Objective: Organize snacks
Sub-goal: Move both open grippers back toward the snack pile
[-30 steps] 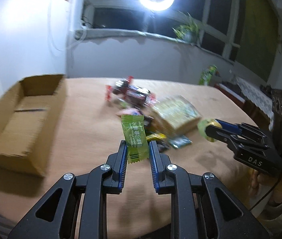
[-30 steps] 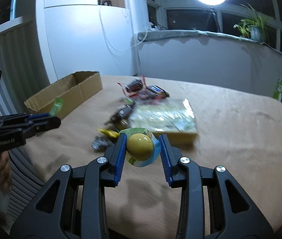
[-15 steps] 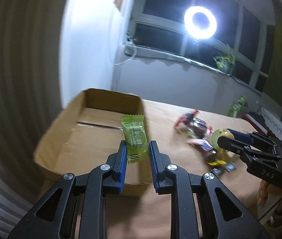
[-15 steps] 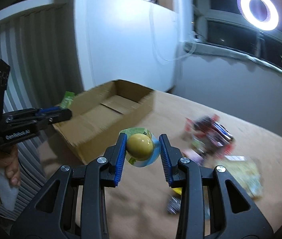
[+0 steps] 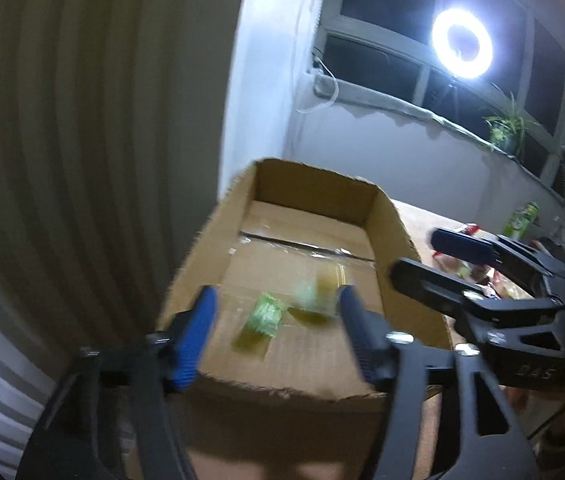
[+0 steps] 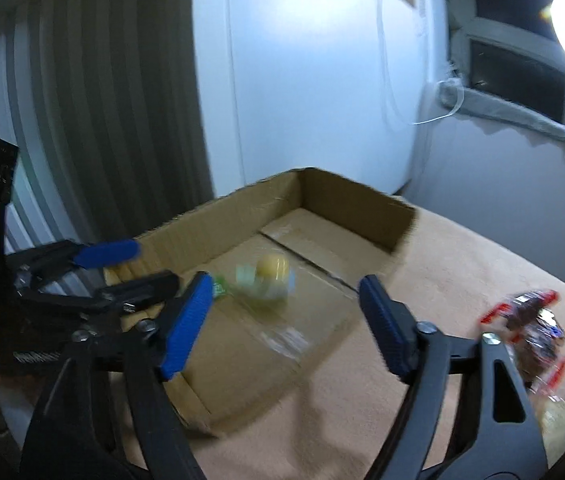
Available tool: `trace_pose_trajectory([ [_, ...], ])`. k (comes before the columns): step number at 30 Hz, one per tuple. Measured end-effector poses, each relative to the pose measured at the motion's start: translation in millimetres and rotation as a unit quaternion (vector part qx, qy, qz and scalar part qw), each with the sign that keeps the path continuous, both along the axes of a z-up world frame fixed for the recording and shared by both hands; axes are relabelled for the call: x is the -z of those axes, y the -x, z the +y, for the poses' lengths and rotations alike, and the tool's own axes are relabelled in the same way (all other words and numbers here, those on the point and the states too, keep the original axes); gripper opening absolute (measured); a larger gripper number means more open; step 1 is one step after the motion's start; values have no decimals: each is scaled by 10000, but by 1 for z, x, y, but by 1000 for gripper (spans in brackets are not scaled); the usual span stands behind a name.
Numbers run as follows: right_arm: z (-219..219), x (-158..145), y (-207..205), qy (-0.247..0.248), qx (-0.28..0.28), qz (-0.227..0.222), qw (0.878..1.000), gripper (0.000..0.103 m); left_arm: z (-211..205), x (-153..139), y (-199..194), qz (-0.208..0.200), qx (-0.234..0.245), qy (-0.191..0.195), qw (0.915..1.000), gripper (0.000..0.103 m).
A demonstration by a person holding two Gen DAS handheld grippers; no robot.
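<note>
Fingers on both the left gripper (image 5: pixel 274 332) and right gripper (image 6: pixel 282 316) now spread apart, a green candy (image 5: pixel 264 314) and yellow ball snack (image 6: pixel 270 270) just released tumble into the cardboard box (image 5: pixel 386 220), two snacks sorted.

Ring light (image 5: pixel 462 49) before dark window (image 5: pixel 378 60)

Tan table (image 6: pixel 462 264), cloth-like top. On it directly: open cardboard box (image 6: pixel 346 200) (image 5: pixel 398 232) at the left end near the wall, flaps up. Right of the box and apart from it, a pile of red-and-dark wrapped snacks (image 6: pixel 530 320), blurred, partly cut off by the frame edge. A green packet (image 5: pixel 522 220) stands farther back on the table.
</note>
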State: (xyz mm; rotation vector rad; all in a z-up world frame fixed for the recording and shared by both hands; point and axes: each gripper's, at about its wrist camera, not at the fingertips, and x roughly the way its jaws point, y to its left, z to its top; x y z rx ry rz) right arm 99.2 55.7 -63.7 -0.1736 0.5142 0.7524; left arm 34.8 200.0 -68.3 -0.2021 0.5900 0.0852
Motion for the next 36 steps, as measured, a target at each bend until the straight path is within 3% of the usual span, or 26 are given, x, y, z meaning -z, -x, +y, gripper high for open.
trace_pose_trajectory([
  [4,-27,-5,25,-23,332,-223,9992,85,1,-1,10,-113,-120,105,9998,81],
  [9,-57,-5,65,-296,696,-409,9963,96,-5,-6,15,-170,-141,252,9994,81],
  [11,-65,2,80,-323,711,-356,9963,101,-10,-10,21,-238,-164,282,9992,81],
  [15,-79,14,94,-281,619,-18,9977,101,-24,-16,30,-248,-110,271,9993,81],
  [19,-97,18,107,-309,614,13,9976,101,-46,-22,38,-213,102,178,9996,81],
  [36,-187,38,109,-443,1187,318,9914,101,-141,-19,34,133,890,41,9959,81],
])
